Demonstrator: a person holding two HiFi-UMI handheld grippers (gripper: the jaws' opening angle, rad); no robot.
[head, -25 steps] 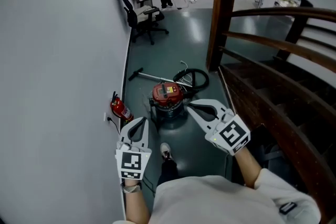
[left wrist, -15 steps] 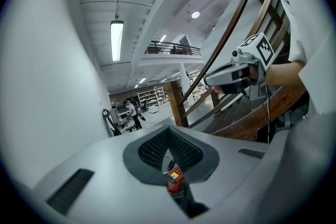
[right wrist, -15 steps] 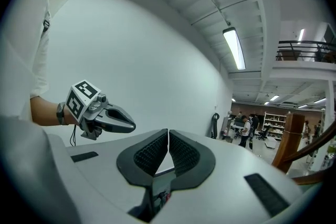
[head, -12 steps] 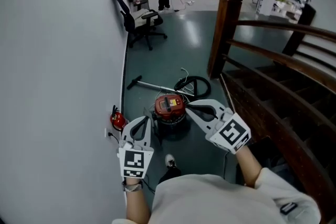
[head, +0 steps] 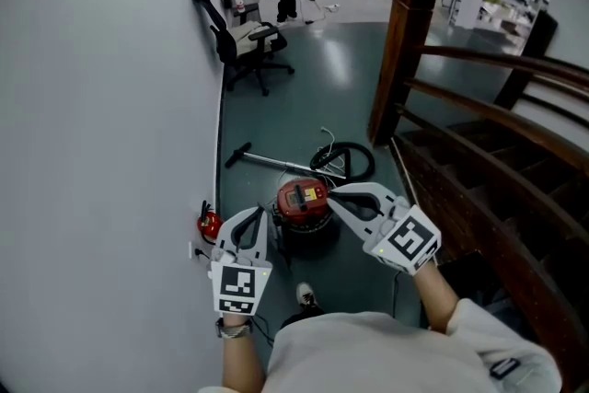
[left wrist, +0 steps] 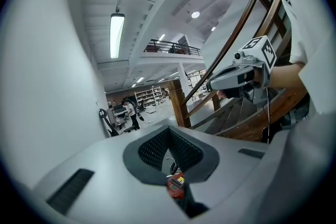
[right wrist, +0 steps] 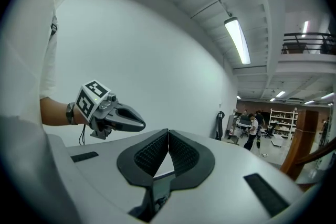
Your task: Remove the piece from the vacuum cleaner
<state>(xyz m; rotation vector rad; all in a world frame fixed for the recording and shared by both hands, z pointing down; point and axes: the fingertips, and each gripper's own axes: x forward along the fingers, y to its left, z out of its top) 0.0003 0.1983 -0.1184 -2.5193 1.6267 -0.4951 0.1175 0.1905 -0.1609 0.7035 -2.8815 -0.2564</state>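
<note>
Head view: the red vacuum cleaner (head: 304, 202) is being shown standing on the dark green floor (head: 313, 97), framed between the two gripper tips. The left gripper (head: 255, 214) is being held out at 8 o'clock of it, jaws clenched together, nothing between them. The right gripper (head: 336, 196) is being held at 3 o'clock of it, jaws likewise pressed together on nothing. Neither gripper is being brought into contact with the machine. A black hose (head: 354, 163) is being seen coiled on the floor at 1 o'clock of the vacuum cleaner, and a long wand (head: 267, 161) is lying at 11 o'clock. A red fire extinguisher (head: 210, 224) is being seen against the grey wall (head: 101, 106) at 9 o'clock of the left gripper. A wooden stair post (head: 402, 51) is rising at 1 o'clock, with an office chair (head: 248, 46) farther off at 11 o'clock.

Left gripper view: the dark pads are being shown closed tip to tip, empty. The vacuum cleaner's red top is being glimpsed through the gap at 6 o'clock below the tips. The right gripper is being held in a hand at 2 o'clock.

Right gripper view: its pads are being shown shut together, gripping nothing. The left gripper is being held out at 10 o'clock, before the wall.
</note>
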